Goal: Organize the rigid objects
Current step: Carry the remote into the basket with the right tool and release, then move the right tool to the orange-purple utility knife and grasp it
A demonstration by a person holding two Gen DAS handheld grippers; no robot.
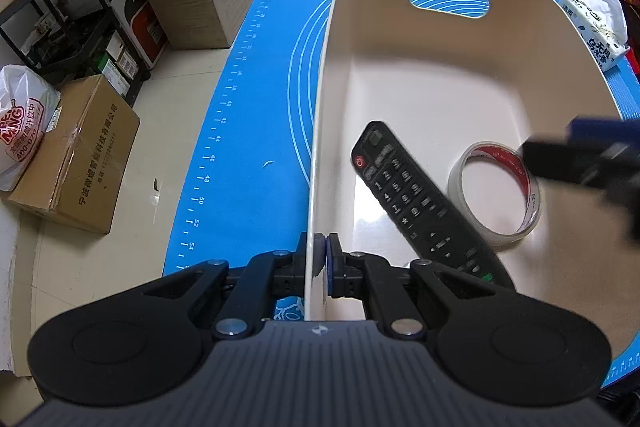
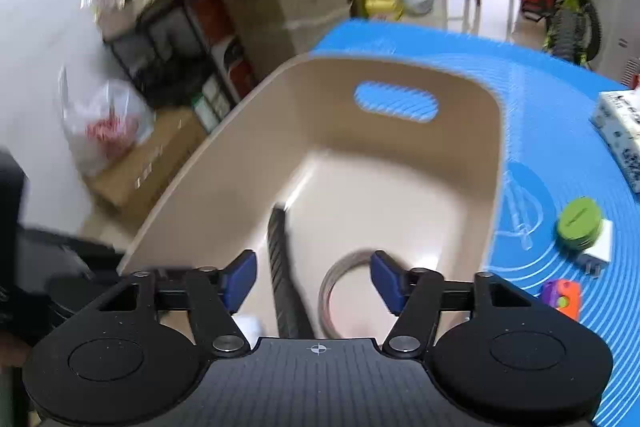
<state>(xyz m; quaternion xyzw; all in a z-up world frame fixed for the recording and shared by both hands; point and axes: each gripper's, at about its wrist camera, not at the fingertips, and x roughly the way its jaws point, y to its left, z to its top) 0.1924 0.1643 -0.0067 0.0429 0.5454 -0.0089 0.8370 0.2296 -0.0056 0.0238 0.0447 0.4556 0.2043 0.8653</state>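
Observation:
A cream plastic bin (image 1: 440, 39) with a handle cutout stands on the blue mat (image 1: 256, 131). Inside it lie a black remote control (image 1: 416, 199) and a roll of clear tape (image 1: 496, 195). My left gripper (image 1: 323, 259) is shut on the bin's near left wall, one pad on each side. My right gripper (image 2: 314, 281) hangs open over the bin's near end, above the remote (image 2: 284, 275) and the tape roll (image 2: 340, 287), with nothing pressed between its blue pads. It shows blurred at the right edge of the left wrist view, above the tape.
On the mat right of the bin (image 2: 280, 131) lie a green round lid (image 2: 580, 223) on a white charger (image 2: 600, 247), a purple and orange toy (image 2: 562, 297) and a tissue pack (image 1: 592, 27). Cardboard boxes (image 1: 76, 155), a black rack (image 1: 72, 19) and bags stand on the floor to the left.

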